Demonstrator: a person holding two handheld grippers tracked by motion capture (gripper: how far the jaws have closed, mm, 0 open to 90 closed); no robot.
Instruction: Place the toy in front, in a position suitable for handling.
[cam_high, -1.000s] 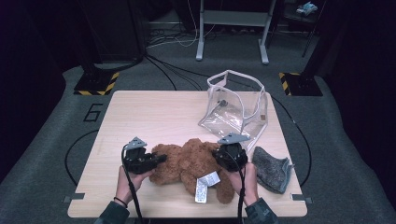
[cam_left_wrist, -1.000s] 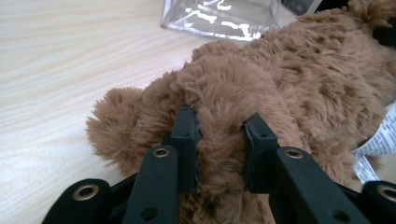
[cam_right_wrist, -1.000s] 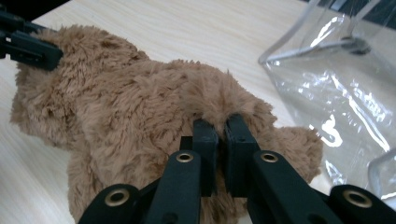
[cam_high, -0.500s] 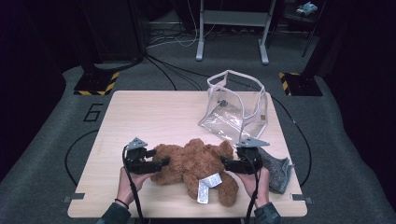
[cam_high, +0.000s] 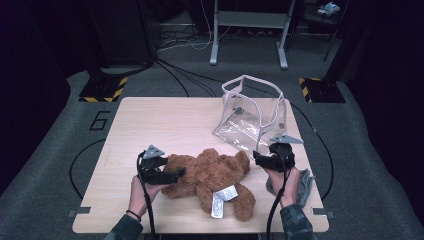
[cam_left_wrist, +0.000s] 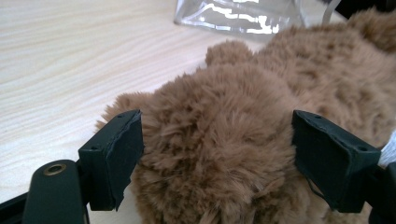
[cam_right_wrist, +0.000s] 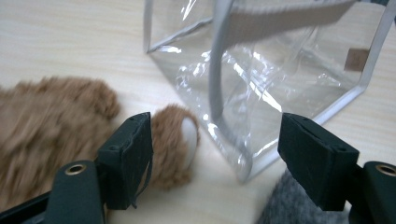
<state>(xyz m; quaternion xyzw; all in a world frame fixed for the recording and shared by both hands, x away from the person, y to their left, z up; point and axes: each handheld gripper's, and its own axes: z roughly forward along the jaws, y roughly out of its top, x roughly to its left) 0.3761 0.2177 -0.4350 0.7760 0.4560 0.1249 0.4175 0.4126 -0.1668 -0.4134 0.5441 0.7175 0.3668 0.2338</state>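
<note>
Pale wooden table (cam_high: 165, 120) on grey carpet carries a brown teddy bear (cam_high: 212, 175) lying flat at lower centre of the high view, with a clear plastic tote bag (cam_high: 255, 117) standing open at upper right, presumably to receive it. My left gripper (cam_high: 172, 175) has just been opening, its jaws spread either side of the bear's fur without pinching. My right gripper (cam_high: 257, 157), jaws apart and empty, having just eased inward slightly, sits between the bear's paw and the bag, beside a grey cloth (cam_high: 300, 182).

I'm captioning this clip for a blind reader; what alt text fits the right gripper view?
The right gripper stands open above a wooden table, its jaws apart with nothing held between them. Beyond them stands a clear bag with white trim, with a brown teddy bear at the left and a grey cloth at the bottom edge.
</note>
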